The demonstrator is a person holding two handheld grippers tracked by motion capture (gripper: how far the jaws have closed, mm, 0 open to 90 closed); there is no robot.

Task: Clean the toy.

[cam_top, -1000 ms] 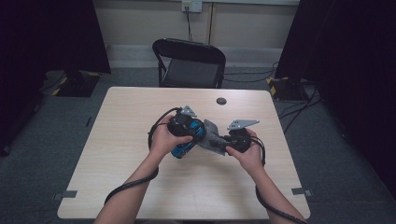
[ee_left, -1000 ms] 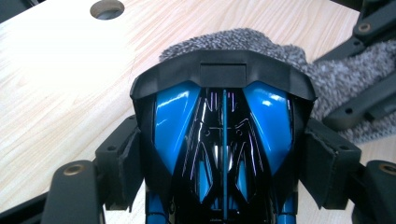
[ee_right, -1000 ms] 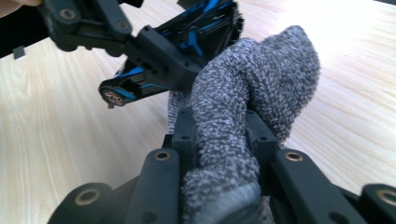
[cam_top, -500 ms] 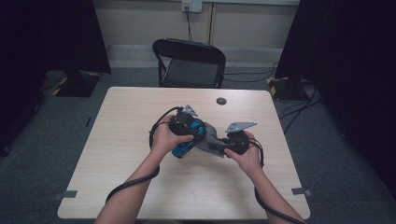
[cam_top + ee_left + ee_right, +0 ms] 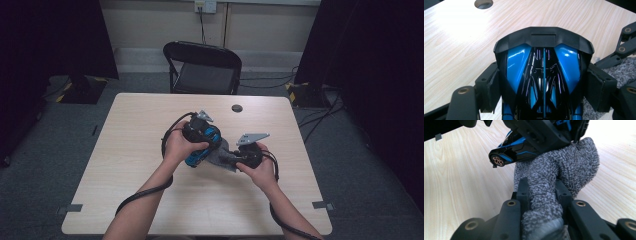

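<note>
Toy car [image 5: 543, 75], glossy blue and black, held above the middle of the desk [image 5: 135, 150] between the pads of the left gripper [image 5: 543, 92]; in the left gripper view the two jaws press against its flanks, and its dark rear edge faces the far side of the desk. A grey cloth [image 5: 554, 177] lies against the car: in the right gripper view it is bunched into a thick fold that runs up from the jaws of the right gripper [image 5: 543, 195], which pinch it tightly, to the underside of the car, where it touches the body just beside a wheel with a copper-coloured hub [image 5: 497, 160]. In the high view the left gripper [image 5: 202, 137] and the right gripper [image 5: 239, 156] sit close together, the car [image 5: 197, 156] tilted between the person's hands, the cloth [image 5: 220, 157] spread between car and right gripper. A small round hole [image 5: 236, 108] marks the desk near its far edge, and a black folding chair [image 5: 202, 67] stands behind the desk. Compared with the frame one second before, the arrangement is almost unchanged: the left hand keeps its place with the car at the same tilt, both grips are as they were, and the right hand has shifted only slightly.
</note>
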